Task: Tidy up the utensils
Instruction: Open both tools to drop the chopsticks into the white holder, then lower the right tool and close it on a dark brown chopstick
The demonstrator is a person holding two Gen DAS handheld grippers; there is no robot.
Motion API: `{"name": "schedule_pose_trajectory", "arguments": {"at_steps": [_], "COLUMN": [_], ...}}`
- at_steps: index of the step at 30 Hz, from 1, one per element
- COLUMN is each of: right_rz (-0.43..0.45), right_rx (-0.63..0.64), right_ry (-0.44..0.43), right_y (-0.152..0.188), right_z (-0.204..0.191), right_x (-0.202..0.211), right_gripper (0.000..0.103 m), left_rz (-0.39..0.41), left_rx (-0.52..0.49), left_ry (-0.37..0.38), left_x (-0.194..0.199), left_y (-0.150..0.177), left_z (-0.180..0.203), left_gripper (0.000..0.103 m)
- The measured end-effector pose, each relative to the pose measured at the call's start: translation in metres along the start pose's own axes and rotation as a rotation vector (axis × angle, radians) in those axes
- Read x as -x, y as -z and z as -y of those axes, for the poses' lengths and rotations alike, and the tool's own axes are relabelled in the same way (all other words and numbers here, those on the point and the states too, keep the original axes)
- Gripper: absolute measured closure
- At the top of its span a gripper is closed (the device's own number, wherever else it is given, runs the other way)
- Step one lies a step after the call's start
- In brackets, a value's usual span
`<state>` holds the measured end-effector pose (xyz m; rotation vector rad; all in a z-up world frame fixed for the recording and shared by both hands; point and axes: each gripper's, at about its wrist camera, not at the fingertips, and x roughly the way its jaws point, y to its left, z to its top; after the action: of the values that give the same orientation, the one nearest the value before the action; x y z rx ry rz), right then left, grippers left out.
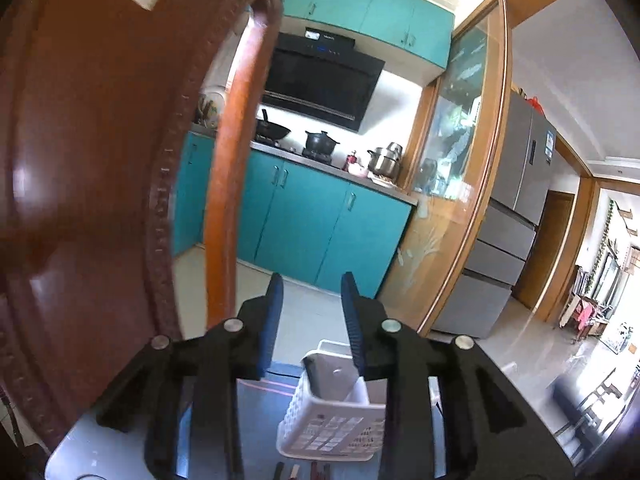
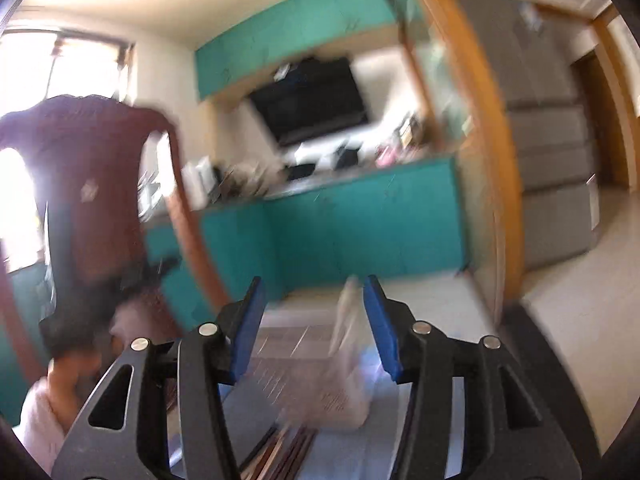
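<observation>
A white perforated plastic utensil basket [image 1: 332, 420] stands on a pale table [image 1: 80, 444] just below and ahead of my left gripper [image 1: 312, 296], whose blue-padded jaws stand apart with nothing between them. Tips of brown utensils [image 1: 320, 472] show at the bottom edge in front of the basket. The right wrist view is motion-blurred: the basket [image 2: 348, 380] appears as a pale smear low between the fingers of my right gripper [image 2: 314, 300], which is open and empty. Brown chopstick-like utensils [image 2: 280, 456] lie on the table under it.
A dark red-brown wooden chair back [image 1: 100, 160] fills the left, close to the left gripper. Beyond are teal kitchen cabinets [image 1: 312, 224], a black range hood [image 1: 320, 76], pots on the counter, a wooden sliding door frame [image 1: 480, 160] and a grey fridge [image 1: 516, 200].
</observation>
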<state>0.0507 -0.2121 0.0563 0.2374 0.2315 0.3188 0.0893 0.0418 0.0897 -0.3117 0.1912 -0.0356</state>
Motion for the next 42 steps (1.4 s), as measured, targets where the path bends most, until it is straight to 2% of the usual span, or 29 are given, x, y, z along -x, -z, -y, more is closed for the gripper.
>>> {"name": "schedule_pose_trajectory", "arguments": {"at_steps": [2,3,5,7,9,12,14,16,19,23,30,38,40,42], "right_rz": [-0.342,-0.478,-0.665,-0.759,-0.787,-0.786,-0.796,-0.808,-0.788,-0.809,-0.813,-0.798,-0.794,-0.775], "right_rx": [0.061,0.081,0.104,0.130,0.177,0.254,0.295,0.325,0.367,0.270,0.227,0.148,0.131,0.102], "right_ry": [-0.051,-0.063,-0.063,-0.085,-0.089,-0.060,-0.041,0.000,0.043,0.074,0.154,0.283,0.282,0.243], "right_y": [0.037,0.057,0.094,0.119,0.132,0.143,0.151,0.161,0.165,0.164,0.155,0.149,0.149,0.145], "right_z": [-0.012,-0.017,-0.028,-0.041,-0.054,-0.069,-0.077,-0.080,-0.081,-0.063,-0.033,-0.006,-0.001,0.002], "right_x": [-0.050,-0.070,-0.099,-0.113,-0.117,-0.121,-0.124,-0.128,-0.133,-0.143,-0.145,-0.139,-0.137,-0.135], "right_gripper": [0.052,0.053,0.053,0.053,0.053,0.049,0.047,0.044,0.040,0.038,0.038,0.037,0.037,0.037], "left_rz": [-0.006,-0.014,-0.006,-0.017,-0.088,-0.172,-0.172,-0.164,-0.186,-0.218,-0.267,-0.351,-0.374,-0.399], "left_rx": [-0.014,-0.039,-0.080,-0.093,-0.087,-0.042,-0.053,-0.058,-0.039,-0.059,-0.085,-0.129,-0.137,-0.152], "left_ry": [-0.006,-0.012,-0.053,-0.092,-0.127,-0.133,-0.146,-0.158,-0.154,-0.157,-0.130,-0.096,-0.092,-0.098], "left_x": [0.006,0.009,0.016,0.021,0.018,0.011,0.012,0.015,0.014,0.008,0.003,-0.006,-0.008,-0.011], "left_y": [0.005,0.009,0.023,0.040,0.057,0.069,0.069,0.068,0.068,0.070,0.079,0.100,0.105,0.110], "left_z": [-0.004,-0.006,-0.011,-0.021,-0.032,-0.046,-0.050,-0.054,-0.061,-0.059,-0.051,-0.037,-0.035,-0.034], "left_gripper": [0.070,0.068,0.064,0.059,0.059,0.059,0.059,0.054,0.052,0.052,0.048,0.042,0.040,0.038]}}
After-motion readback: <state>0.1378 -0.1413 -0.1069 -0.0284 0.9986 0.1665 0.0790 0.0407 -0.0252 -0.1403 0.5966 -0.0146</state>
